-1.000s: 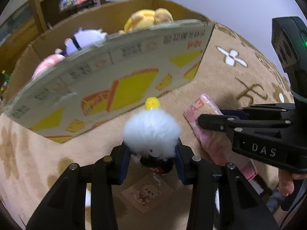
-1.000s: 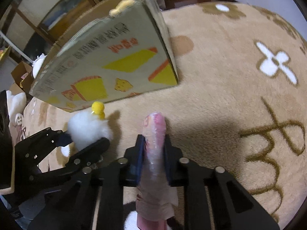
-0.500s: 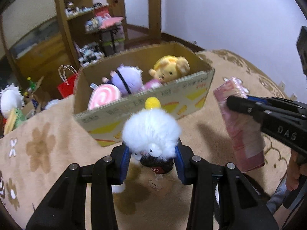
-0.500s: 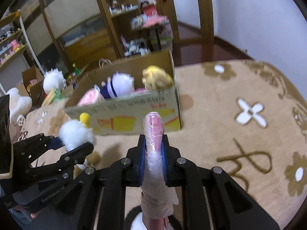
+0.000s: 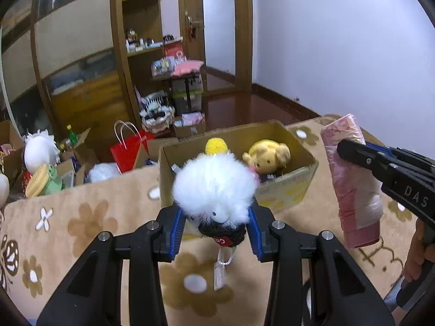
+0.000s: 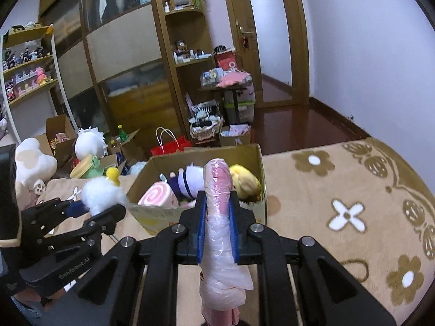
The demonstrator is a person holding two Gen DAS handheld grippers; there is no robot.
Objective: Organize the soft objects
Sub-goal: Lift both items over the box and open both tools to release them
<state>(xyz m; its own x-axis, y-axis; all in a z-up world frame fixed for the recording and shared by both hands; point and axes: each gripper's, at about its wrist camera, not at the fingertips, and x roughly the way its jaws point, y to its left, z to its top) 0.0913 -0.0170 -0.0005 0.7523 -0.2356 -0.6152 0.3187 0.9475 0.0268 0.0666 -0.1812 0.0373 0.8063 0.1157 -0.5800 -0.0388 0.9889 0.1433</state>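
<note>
White fluff fills the left tongs (image 5: 216,228), clamped on a plush (image 5: 214,190) with a yellow topknot, held above the rug (image 5: 81,217). Behind it sits a box (image 5: 288,187) holding 3 toys. To the right, the right tongs (image 6: 217,228) pinch a pink roll (image 6: 218,217) upright, off the rug.
</note>
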